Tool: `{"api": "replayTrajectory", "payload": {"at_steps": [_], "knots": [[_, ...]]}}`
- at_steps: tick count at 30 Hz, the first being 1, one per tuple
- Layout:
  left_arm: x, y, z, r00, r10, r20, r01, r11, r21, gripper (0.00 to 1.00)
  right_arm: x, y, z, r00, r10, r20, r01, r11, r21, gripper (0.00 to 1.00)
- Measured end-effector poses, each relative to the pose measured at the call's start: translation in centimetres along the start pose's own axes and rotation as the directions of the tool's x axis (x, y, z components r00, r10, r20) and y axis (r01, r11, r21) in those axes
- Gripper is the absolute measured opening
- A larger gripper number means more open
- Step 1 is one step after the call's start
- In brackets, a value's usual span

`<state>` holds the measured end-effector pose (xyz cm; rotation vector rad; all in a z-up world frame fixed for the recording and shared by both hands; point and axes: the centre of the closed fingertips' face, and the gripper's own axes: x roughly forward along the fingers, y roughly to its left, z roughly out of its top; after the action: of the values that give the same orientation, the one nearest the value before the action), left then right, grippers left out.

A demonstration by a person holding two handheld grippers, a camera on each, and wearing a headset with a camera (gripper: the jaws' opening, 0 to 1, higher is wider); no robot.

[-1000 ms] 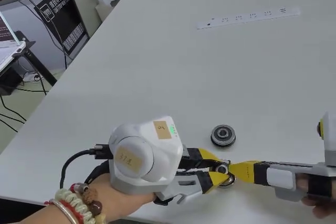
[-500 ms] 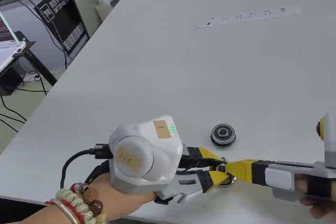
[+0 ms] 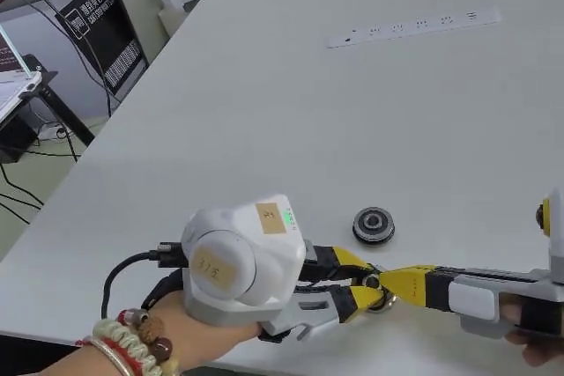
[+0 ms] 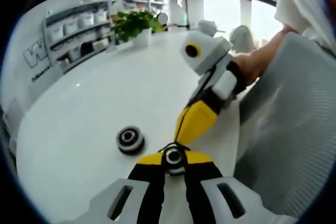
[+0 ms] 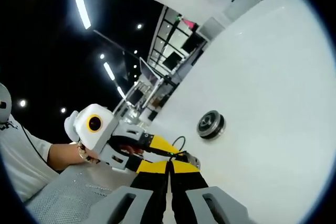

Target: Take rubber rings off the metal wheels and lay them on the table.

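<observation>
The left gripper [image 3: 359, 283], a rounded white plastic housing with black jaws tipped in yellow, is clamping its jaws on either side of the clamped wheel [image 4: 174, 158]. This small disc is showing a bright metal hub inside darker concentric bands. In the head view the yellow tips are covering most of it, so its rim is hard to make out there. The right gripper [image 5: 169, 164] is reaching in from the opposite side, its jaws pressing tip to tip on the thin black rubber ring [image 5: 178, 141]. Only a fine arched loop of the ring is standing clear beside the clamped wheel. The exact pinch point is too small to resolve, as is how much of the ring is sitting on the wheel. The loose wheel [image 3: 374, 224], black-rimmed with a shiny centre, is lying flat on the smooth, matte white surface [image 3: 264, 112], near the jaws but apart from them. The left hand [image 3: 189, 336], wearing beaded bracelets [image 3: 132, 332], is gripping the housing from below, and the frame edge is cutting off the wrist. The right hand [image 3: 533, 345] is likewise being cropped at the lower right corner. A long white power strip [image 3: 414, 27] is lying well apart, toward the far side of the surface.
</observation>
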<state>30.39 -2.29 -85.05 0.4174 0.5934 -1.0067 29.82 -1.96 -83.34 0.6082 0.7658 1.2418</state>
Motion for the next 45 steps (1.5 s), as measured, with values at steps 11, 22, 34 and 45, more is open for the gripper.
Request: {"api": "replayTrajectory", "payload": {"at_steps": [11, 22, 34, 45], "knots": [[-0.1, -0.1, 0.2, 1.0000, -0.001, -0.007, 0.001, 1.000, 0.010, 0.14, 0.3, -0.9, -0.5, 0.9984, -0.051, -0.026, 0.050, 0.998, -0.033, 0.00], [-0.6, -0.9, 0.7, 0.9995, -0.025, -0.021, 0.026, 0.998, 0.056, 0.19, 0.1, -0.9, -0.6, 0.9979, -0.057, -0.031, 0.056, 0.998, -0.023, 0.00], [-2.6, -0.9, 3.7, 0.9976, -0.020, 0.066, 0.018, 0.999, 0.030, 0.30, -0.9, 0.1, -0.6, 0.9988, -0.043, -0.025, 0.043, 0.999, -0.008, 0.00], [-6.1, 0.1, 4.8, 0.9967, 0.024, 0.077, -0.028, 0.998, 0.048, 0.47, -2.2, 2.2, 0.8, 0.9990, 0.002, 0.044, -0.005, 0.997, 0.082, 0.00]]}}
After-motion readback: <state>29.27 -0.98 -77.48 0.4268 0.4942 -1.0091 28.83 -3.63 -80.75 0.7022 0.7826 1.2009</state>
